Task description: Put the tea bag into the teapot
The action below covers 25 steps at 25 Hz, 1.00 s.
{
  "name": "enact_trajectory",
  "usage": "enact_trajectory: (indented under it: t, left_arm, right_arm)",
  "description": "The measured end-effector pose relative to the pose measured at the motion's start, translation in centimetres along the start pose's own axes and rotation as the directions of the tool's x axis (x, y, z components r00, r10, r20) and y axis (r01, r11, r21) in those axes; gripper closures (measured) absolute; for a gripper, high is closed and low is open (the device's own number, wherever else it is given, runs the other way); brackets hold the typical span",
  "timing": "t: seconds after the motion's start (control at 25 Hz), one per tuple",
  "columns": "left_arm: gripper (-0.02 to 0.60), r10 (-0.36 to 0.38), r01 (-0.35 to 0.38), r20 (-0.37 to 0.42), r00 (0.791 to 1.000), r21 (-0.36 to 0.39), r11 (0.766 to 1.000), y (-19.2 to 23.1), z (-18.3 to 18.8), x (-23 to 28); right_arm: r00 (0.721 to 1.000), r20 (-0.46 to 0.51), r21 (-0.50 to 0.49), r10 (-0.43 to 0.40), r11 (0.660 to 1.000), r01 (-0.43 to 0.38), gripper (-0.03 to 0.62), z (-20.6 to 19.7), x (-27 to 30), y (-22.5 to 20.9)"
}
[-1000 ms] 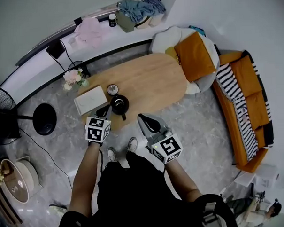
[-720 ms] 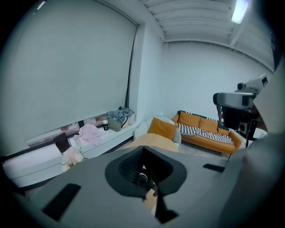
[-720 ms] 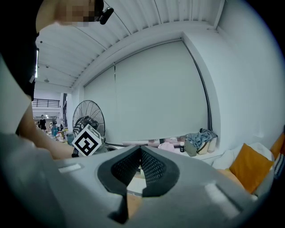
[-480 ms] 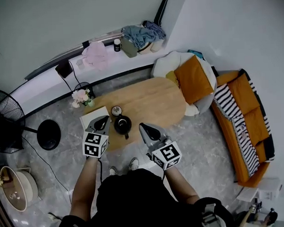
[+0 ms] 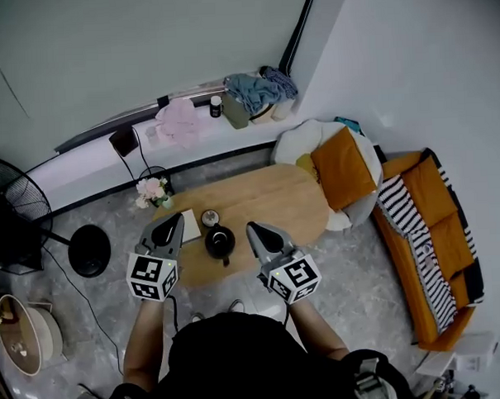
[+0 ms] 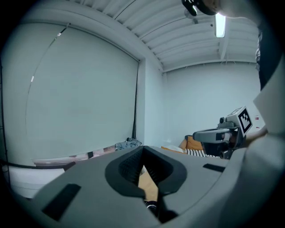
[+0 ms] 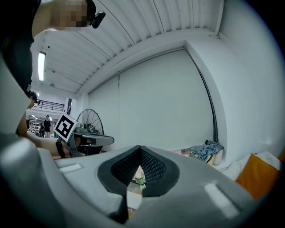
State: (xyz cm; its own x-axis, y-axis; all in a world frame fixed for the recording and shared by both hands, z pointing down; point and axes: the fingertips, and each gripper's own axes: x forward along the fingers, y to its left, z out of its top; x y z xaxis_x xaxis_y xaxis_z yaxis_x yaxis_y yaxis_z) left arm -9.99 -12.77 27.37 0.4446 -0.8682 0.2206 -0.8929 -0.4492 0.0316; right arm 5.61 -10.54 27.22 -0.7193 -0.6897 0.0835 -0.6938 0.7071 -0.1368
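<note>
Nearest the camera, the person's two forearms reach forward, and both grippers sit higher and closer to the lens than a second ago. The left gripper (image 5: 170, 224) has risen the most. Its marker cube (image 5: 152, 276) now lies well below and left of where it was. Its tips have left the teapot's side and now lie over the white box (image 5: 189, 225). In the left gripper view its fingers (image 6: 143, 150) are pressed together at the tip, with nothing pinched between them. The right gripper (image 5: 254, 229) has lifted only a little and keeps its place right of the pot. In its own view that gripper (image 7: 140, 149) also has its fingers closed tip to tip on nothing.

Between the two grippers the black teapot (image 5: 219, 241) stands on the wooden table (image 5: 271, 198), unmoved, with a small round piece (image 5: 209, 218) just behind it. The tea bag cannot be made out in any view.

The whole tabletop looks smaller and farther down than before, and the person's shoes are now almost hidden under the body. Past the box stand the flowers (image 5: 153, 190). At the far left is the fan (image 5: 9, 221). At the right is the striped orange sofa (image 5: 429, 236), with the heaped clothes (image 5: 258, 91) on the ledge by the wall.
</note>
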Motion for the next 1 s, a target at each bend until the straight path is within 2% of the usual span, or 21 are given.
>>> enact_trajectory:
  t: [0.2, 0.36, 0.64, 0.8, 1.0]
  left_arm:
    - [0.574, 0.040, -0.041, 0.091, 0.995, 0.006, 0.999, 1.1, 3.3, -2.6]
    - [0.574, 0.087, -0.089, 0.169, 0.982, 0.004, 0.996, 2.2, 4.9, -5.5]
    - [0.574, 0.145, -0.153, 0.223, 0.964, 0.017, 0.988, 2.5, 5.6, -9.1]
    - [0.574, 0.173, -0.189, 0.268, 0.948, 0.036, 0.981, 2.5, 6.1, -11.6]
    - [0.574, 0.223, -0.238, 0.329, 0.918, 0.005, 0.971, 2.3, 6.1, -15.0]
  right_arm:
    - [1.000, 0.025, -0.018, -0.015, 1.000, 0.015, 0.589, 1.7, -0.5, -0.6]
    - [0.998, 0.040, -0.008, -0.050, 0.999, 0.050, 0.589, 2.2, -1.3, -1.6]
    - [0.992, 0.038, 0.002, -0.119, 0.993, 0.119, 0.589, 2.4, -3.1, -3.7]
    - [0.986, 0.057, -0.009, -0.155, 0.988, 0.156, 0.589, 3.4, -4.1, -4.7]
    - [0.980, 0.092, -0.026, -0.177, 0.983, 0.180, 0.589, 5.0, -5.4, -4.5]
